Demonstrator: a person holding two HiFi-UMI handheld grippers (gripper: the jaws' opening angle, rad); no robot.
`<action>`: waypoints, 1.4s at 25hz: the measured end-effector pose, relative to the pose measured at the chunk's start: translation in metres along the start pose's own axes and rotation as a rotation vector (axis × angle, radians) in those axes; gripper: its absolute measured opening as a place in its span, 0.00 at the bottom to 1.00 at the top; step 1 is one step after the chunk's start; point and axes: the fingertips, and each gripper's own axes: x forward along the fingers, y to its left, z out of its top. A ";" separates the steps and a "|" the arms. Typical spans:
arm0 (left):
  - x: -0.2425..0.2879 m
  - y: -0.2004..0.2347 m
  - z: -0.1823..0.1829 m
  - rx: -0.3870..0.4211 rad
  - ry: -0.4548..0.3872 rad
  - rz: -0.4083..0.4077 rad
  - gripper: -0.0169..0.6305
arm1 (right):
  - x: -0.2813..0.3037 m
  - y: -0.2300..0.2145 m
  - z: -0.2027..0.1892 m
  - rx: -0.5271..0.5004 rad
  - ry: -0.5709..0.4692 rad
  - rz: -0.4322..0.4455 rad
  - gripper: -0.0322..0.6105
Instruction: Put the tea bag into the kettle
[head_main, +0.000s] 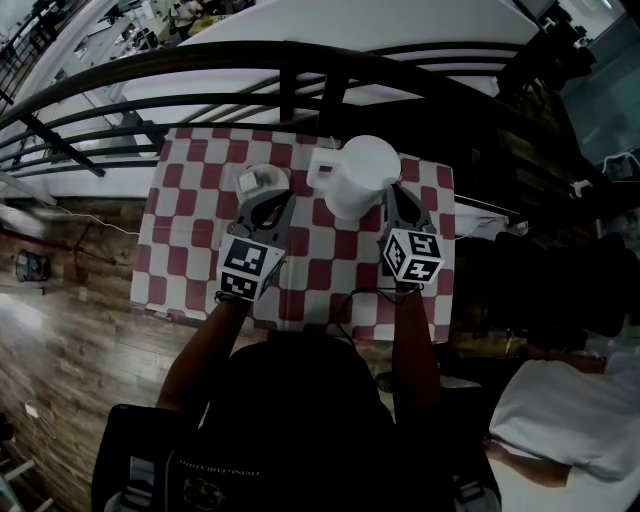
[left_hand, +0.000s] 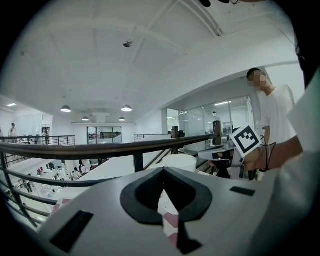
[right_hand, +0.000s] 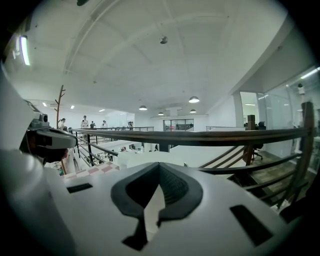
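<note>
The white kettle (head_main: 357, 176) stands with its lid on at the far middle of the red-and-white checked cloth (head_main: 185, 245). Left of it sits a small white cup-like thing (head_main: 262, 181); I cannot make out a tea bag. My left gripper (head_main: 264, 203) points at that white thing from the near side, its tips close to it. Its jaws meet at the tips with nothing between them (left_hand: 162, 170). My right gripper (head_main: 392, 192) lies along the kettle's right side, shut and empty (right_hand: 159, 165). The kettle's top (left_hand: 179, 161) shows just beyond the left jaws.
A dark metal railing (head_main: 300, 60) runs right behind the table's far edge, with a drop beyond it. A person in a white shirt (head_main: 570, 420) stands at the right. The cloth's near edge lies close to my arms.
</note>
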 end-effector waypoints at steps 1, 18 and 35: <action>-0.004 -0.001 0.001 0.001 -0.003 0.000 0.03 | -0.006 0.003 0.005 -0.003 -0.012 0.004 0.07; -0.117 -0.049 0.012 -0.006 -0.050 -0.073 0.03 | -0.155 0.119 0.048 -0.050 -0.177 0.126 0.07; -0.190 -0.101 -0.023 -0.009 -0.024 -0.165 0.03 | -0.233 0.229 0.020 -0.017 -0.133 0.260 0.07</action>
